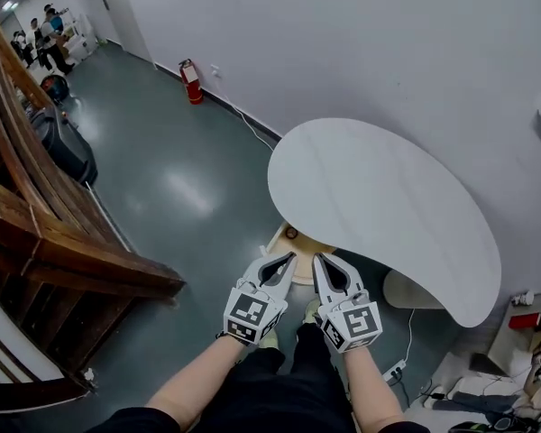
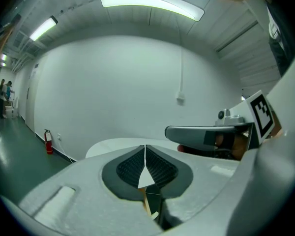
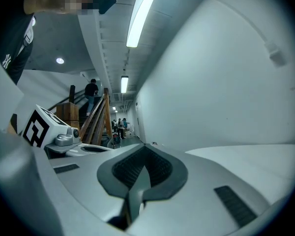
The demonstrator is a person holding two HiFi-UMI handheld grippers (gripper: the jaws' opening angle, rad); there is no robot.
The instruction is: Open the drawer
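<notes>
A white kidney-shaped table [image 1: 379, 197] stands against the wall. Under its near edge a light wooden front with a small round knob [image 1: 291, 233] shows; it looks like the drawer, mostly hidden by the tabletop. Both grippers are held side by side in front of my body, just short of that wooden front and touching nothing. My left gripper [image 1: 291, 256] has its jaws pressed together with nothing between them [image 2: 145, 149]. The right gripper [image 1: 317, 258] is likewise shut and empty [image 3: 143, 149]. In both gripper views the tabletop [image 2: 113, 144] lies just beyond the jaws.
A wooden staircase [image 1: 54, 233] fills the left side, with a black bag [image 1: 63, 142] beside it. A red fire extinguisher [image 1: 191, 81] stands at the wall. A power strip [image 1: 398, 368] and clutter [image 1: 523, 377] lie at the lower right. People stand far off [image 1: 45, 39].
</notes>
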